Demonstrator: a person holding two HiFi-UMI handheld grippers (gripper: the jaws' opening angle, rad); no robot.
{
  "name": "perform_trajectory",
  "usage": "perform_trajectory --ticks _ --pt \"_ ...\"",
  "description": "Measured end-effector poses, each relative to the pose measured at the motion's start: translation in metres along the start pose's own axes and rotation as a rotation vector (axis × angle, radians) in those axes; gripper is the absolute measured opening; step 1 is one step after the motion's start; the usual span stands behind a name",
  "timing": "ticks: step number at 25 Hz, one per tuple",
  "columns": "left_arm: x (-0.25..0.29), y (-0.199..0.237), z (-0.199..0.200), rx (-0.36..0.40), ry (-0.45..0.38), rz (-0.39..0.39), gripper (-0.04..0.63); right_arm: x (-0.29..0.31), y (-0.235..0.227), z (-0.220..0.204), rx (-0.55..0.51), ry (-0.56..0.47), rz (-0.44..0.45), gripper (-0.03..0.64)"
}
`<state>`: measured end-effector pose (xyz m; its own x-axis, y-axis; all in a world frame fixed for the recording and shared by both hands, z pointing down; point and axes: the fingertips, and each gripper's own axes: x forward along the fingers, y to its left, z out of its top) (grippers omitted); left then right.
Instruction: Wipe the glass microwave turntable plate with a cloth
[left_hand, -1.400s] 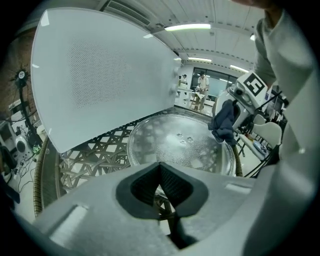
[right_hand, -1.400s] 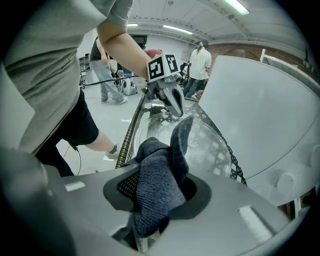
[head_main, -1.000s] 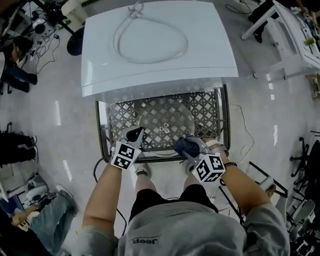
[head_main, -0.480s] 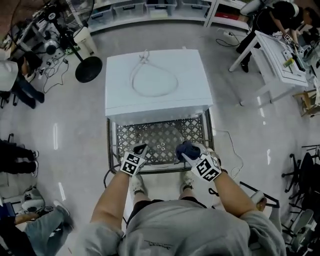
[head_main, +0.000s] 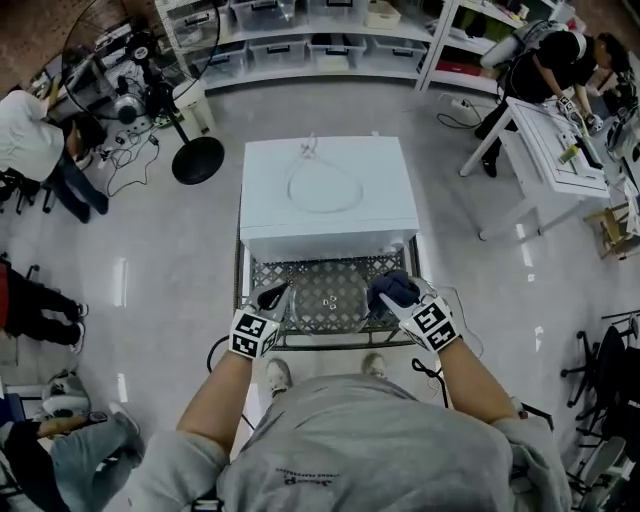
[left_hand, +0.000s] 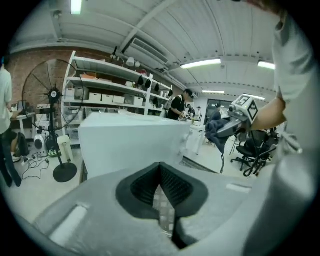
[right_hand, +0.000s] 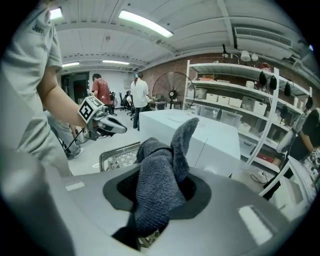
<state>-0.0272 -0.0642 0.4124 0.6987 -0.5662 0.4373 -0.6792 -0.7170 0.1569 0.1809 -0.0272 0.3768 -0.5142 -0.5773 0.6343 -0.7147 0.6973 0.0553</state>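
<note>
left gripper (head_main: 277, 292), jaws pressed together, hovers by the plate's left edge; right gripper (head_main: 386, 300) pinches a dark grey cloth (head_main: 394, 287) by its right edge. white microwave (head_main: 328, 222) covers the back of the metal lattice table (head_main: 400, 268), where the glass turntable plate (head_main: 330, 297) lies flat. a looped cord (head_main: 322, 186) rests on the microwave.

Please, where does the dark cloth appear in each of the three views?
Head view: dark cloth right of centre, in the right claw.
Left gripper view: cloth upper right, hanging.
Right gripper view: cloth centre, filling the foreground.
Shared landmark: white microwave.
</note>
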Motion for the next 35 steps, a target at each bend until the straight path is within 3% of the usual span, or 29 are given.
perform_trajectory --ticks 8,16,35 --pt "-0.056 -0.002 0.064 -0.01 -0.15 0.036 -0.003 -0.029 -0.014 0.035 0.072 -0.095 -0.025 0.13" --pt "-0.068 -0.001 0.065 -0.063 -0.168 0.033 -0.003 -0.024 -0.01 0.035 0.125 -0.12 0.007 0.129" --pt "-0.066 -0.005 0.07 -0.052 -0.181 0.022 -0.003 -0.026 -0.018 0.033 0.119 -0.102 -0.022 0.126"
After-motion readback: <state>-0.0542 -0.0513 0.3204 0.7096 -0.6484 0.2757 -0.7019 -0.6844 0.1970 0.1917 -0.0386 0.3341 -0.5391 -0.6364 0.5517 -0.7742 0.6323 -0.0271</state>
